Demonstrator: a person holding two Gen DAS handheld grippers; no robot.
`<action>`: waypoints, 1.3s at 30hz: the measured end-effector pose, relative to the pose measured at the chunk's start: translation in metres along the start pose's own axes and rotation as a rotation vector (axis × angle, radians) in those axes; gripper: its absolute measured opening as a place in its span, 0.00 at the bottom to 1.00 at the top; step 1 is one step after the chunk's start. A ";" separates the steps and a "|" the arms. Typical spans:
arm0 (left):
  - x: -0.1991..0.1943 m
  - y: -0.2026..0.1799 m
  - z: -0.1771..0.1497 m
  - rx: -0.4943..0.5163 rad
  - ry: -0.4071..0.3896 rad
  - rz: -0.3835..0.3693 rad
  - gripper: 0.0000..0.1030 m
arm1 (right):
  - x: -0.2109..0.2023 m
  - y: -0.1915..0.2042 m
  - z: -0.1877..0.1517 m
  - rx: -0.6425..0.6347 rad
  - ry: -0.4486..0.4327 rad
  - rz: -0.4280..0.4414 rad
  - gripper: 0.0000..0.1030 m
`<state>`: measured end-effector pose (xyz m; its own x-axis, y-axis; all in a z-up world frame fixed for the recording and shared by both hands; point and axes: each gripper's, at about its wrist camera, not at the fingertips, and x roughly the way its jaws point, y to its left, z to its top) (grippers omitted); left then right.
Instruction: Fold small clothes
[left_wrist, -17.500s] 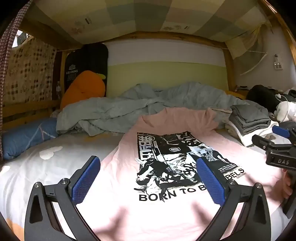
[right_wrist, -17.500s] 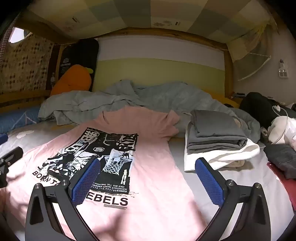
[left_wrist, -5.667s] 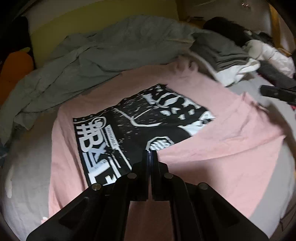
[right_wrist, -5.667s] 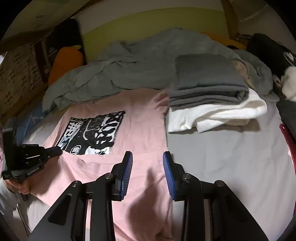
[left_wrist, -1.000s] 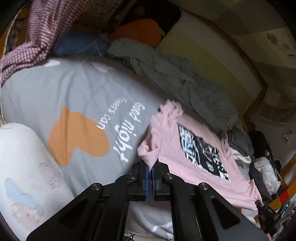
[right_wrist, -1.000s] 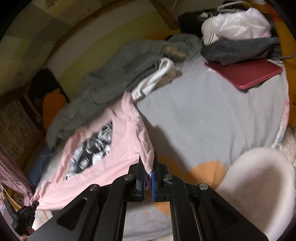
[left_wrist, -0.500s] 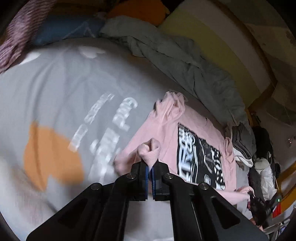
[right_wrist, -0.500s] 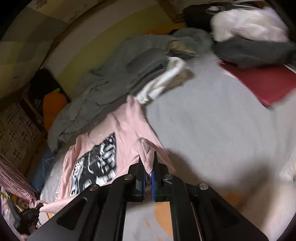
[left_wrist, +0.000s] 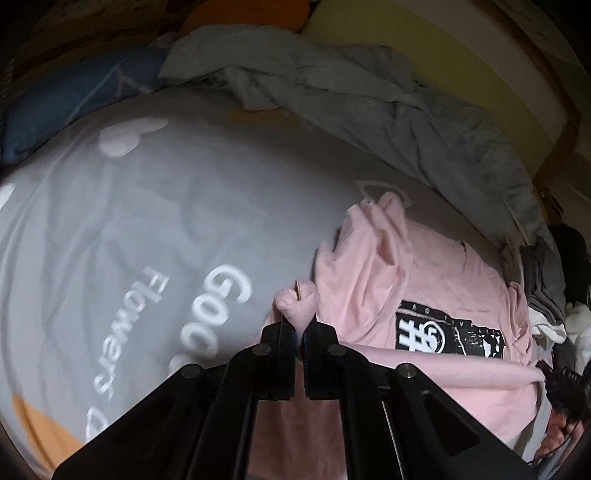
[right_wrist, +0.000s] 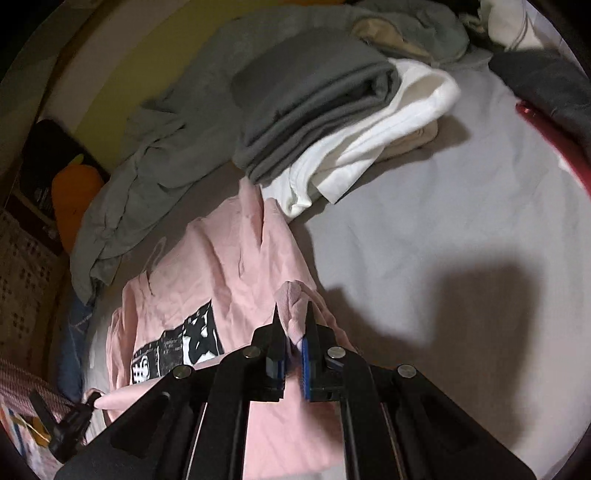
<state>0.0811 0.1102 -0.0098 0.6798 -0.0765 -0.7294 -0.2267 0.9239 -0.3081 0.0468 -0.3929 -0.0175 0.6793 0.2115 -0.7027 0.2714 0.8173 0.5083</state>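
A pink T-shirt (left_wrist: 369, 280) with a black and white print lies on the grey bed sheet (left_wrist: 147, 229). My left gripper (left_wrist: 299, 332) is shut on a bunched corner of its pink cloth. My right gripper (right_wrist: 293, 334) is shut on the opposite corner of the same T-shirt (right_wrist: 221, 258). Between the two grips the held edge runs taut as a pink roll, lying across the lower part of the print. In the left wrist view the right gripper (left_wrist: 561, 384) shows at the far right, with a hand below it. The left gripper (right_wrist: 74, 417) appears at the lower left of the right wrist view.
A crumpled grey duvet (left_wrist: 369, 103) lies along the wall behind the shirt, with a blue pillow (left_wrist: 66, 103) at its left end. A stack of folded grey and white clothes (right_wrist: 314, 96) sits just beyond the shirt's collar end. A red flat item (right_wrist: 546, 140) and an orange plush (right_wrist: 74, 192) lie at the edges.
Both grippers have carried the held corners over the shirt towards its collar end. The shirt was stretched flat before; its lower part now lies doubled over and hides part of the print.
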 end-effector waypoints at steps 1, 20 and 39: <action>0.001 -0.001 0.001 0.027 -0.013 -0.002 0.07 | 0.003 0.001 0.000 -0.011 -0.007 0.011 0.08; -0.038 0.070 -0.062 -0.107 0.039 -0.281 0.66 | -0.043 -0.051 -0.049 -0.118 -0.075 0.084 0.75; -0.079 0.070 -0.112 -0.042 -0.067 -0.105 0.04 | -0.079 -0.057 -0.097 -0.138 -0.176 -0.026 0.04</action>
<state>-0.0663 0.1386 -0.0422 0.7457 -0.1457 -0.6502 -0.1796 0.8957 -0.4067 -0.0892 -0.4043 -0.0393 0.7851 0.1020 -0.6109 0.2029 0.8895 0.4093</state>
